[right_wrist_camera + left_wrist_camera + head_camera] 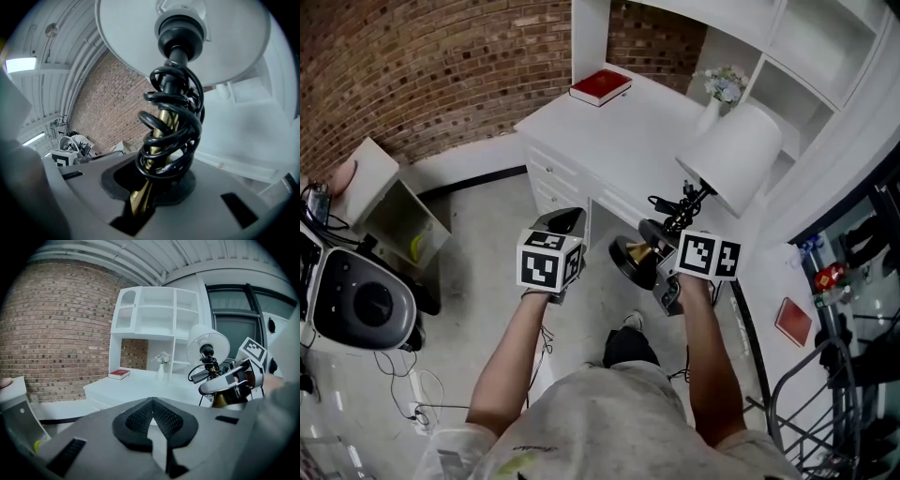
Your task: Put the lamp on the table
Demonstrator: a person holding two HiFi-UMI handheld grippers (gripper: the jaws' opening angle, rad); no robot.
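Observation:
The lamp [733, 157] has a white shade, a brass stem and a round dark base [630, 259], and hangs tilted in the air in front of the white desk [619, 131]. My right gripper [664, 251] is shut on its stem. In the right gripper view the brass stem [166, 119], wrapped in coiled black cord [176, 140], runs between the pads of my right gripper [150, 183]. My left gripper [565, 220] hovers to the left of the lamp base, shut and empty. The left gripper view shows my left gripper [152, 404] with pads meeting, and the lamp [207, 344] to the right.
A red book [600, 86] and a vase of flowers [722, 86] stand on the desk under white shelves [825, 47]. A small white cabinet [389, 202] and a round grey appliance [356, 300] are at left. A metal rack [825, 394] stands at right.

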